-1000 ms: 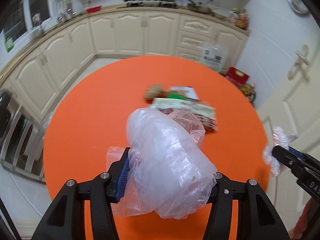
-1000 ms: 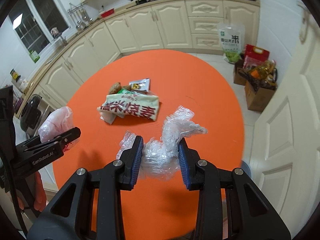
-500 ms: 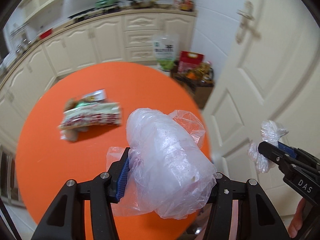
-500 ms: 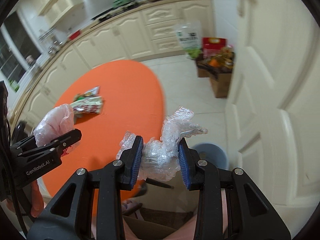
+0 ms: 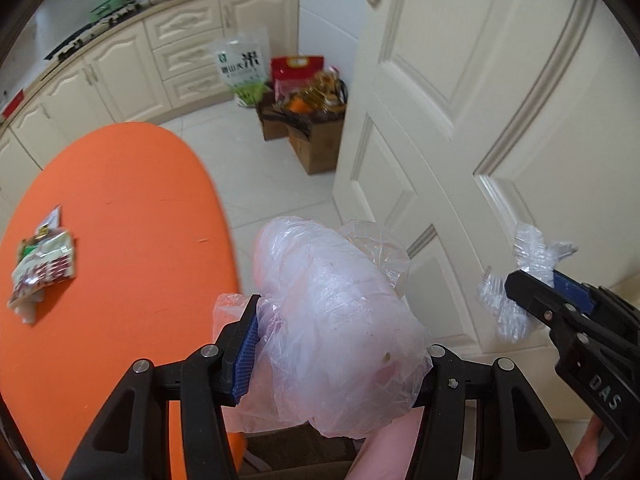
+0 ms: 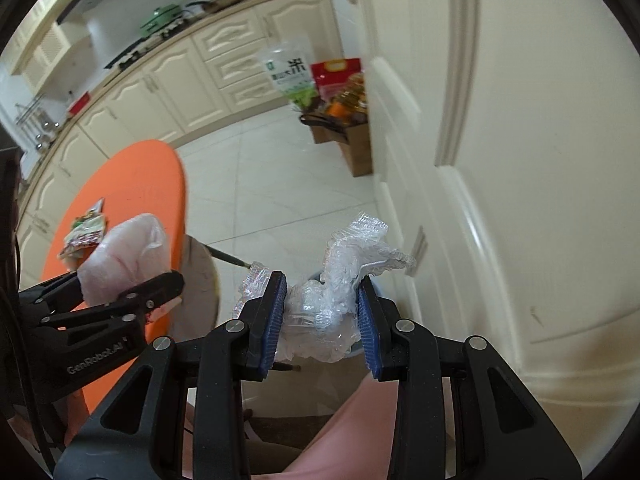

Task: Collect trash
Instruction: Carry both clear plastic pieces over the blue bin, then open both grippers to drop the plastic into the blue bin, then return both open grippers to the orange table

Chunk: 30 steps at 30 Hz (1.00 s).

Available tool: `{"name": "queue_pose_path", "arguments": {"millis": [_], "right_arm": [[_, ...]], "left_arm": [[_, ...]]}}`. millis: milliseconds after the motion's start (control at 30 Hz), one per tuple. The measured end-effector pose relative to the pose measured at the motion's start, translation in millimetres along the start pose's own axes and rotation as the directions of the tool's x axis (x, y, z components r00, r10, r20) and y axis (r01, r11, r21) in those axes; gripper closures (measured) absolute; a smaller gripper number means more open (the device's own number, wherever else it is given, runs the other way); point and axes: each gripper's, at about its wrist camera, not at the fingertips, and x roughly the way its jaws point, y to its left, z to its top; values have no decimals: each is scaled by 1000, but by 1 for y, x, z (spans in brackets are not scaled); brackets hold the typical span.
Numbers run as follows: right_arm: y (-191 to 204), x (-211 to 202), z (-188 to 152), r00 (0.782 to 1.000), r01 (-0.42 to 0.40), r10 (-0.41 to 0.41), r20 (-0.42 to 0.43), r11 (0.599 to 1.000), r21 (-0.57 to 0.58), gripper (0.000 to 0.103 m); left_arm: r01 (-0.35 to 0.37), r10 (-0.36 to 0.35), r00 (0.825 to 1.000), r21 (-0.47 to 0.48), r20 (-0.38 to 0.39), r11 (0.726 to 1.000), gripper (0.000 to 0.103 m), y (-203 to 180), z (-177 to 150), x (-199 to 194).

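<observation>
The cream door fills the right of both views, and the orange worktop lies to the left with snack wrappers still on it. The left gripper clamps a puffy clear plastic bag; the right gripper pinches crumpled cling film. Both loads are slippery and loosely bunched, so either might slide free onto the tiled floor. A bin seems to sit below the film, largely hidden. Far off, cardboard boxes stand against the door.
</observation>
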Motion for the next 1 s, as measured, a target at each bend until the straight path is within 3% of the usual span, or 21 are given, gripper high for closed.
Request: {"name": "queue_pose_path", "arguments": {"millis": [333, 667, 1000], "right_arm": [[-27, 21, 4, 999, 0, 2, -40, 999, 43, 70], [-30, 32, 4, 998, -19, 21, -61, 999, 39, 69], [-19, 28, 1, 998, -22, 24, -59, 1000, 22, 69]], "left_arm": [[-26, 27, 987, 5, -159, 1000, 40, -28, 51, 64], [-51, 52, 993, 8, -109, 999, 36, -33, 66, 68], [-48, 47, 994, -9, -95, 999, 36, -23, 35, 49]]}}
